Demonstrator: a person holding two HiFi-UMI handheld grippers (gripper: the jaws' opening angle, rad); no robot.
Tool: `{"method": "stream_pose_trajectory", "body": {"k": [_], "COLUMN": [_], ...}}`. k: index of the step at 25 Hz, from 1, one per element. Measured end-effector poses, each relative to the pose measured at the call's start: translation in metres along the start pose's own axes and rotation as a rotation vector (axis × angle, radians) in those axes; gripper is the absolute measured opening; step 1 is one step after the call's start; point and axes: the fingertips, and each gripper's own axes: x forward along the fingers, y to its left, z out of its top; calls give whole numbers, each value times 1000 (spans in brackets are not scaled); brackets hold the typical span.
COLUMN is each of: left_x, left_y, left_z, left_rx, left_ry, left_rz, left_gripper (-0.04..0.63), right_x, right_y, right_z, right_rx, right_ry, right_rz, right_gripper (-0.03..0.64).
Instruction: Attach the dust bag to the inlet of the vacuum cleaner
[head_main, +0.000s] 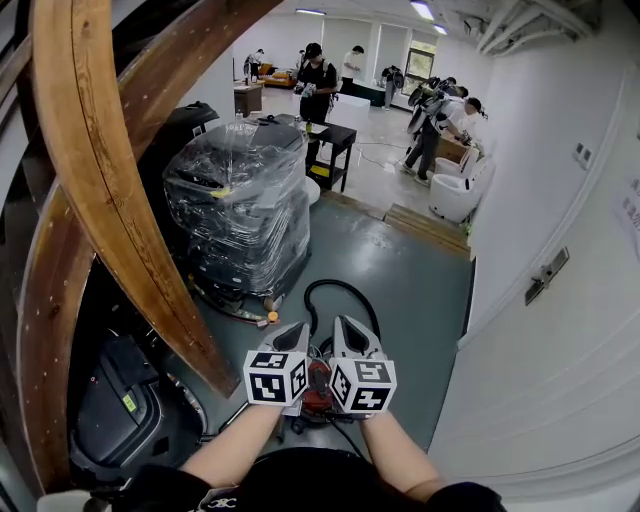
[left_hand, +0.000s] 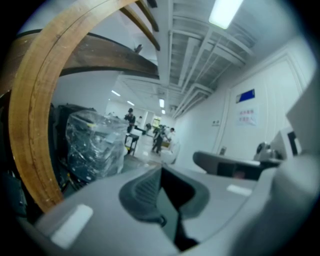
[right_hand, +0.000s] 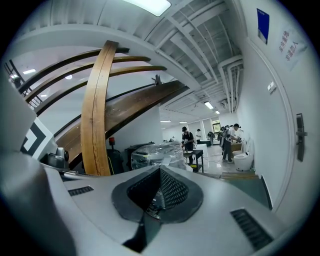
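While both grippers hang side by side above the floor, we see the left gripper with its jaws together and nothing between them. The right gripper is the same, pads meeting and empty.

Task state: directly below the jaws, mostly hidden by the two marker cubes, sits a red body that we take for the vacuum cleaner. Its black hose loops on the floor just beyond the jaw tips. We find no dust bag in any view, neither in the jaws nor on the floor near them. The inlet is hidden under the grippers, so we cannot tell whether a bag sits on it. We judge this fits two stages:
- the bag is already seated out of sight and the grippers are clear of it
- the bag is somewhere outside the views and not yet on the inlet

The pictures do not settle which, so we name no next move.

Writing: well beyond the left jaws, on the white wall, a blue sign hangs above a notice with red print. Both are too small to read. The cubes carry only black-and-white square patterns. We read no brand or label on the vacuum cleaner.
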Motion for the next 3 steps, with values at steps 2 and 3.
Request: {"method": "stream_pose_trajectory", "body": {"k": [2,3], "left_x": [-1,-2], "left_y": [0,0], "left_z": [-1,-1], "left_rx": [1,1], "left_ry": [-5,-8], "left_rz": [0,0], "left_gripper": [-2,-2], "right_x": [-1,-2], "right_y": [-1,-1], "right_z": [0,-1], "right_rx": [1,0], "right_ry": [-5,-8], "right_rz": [-6,-9], "right_gripper": [-2,-2]}}
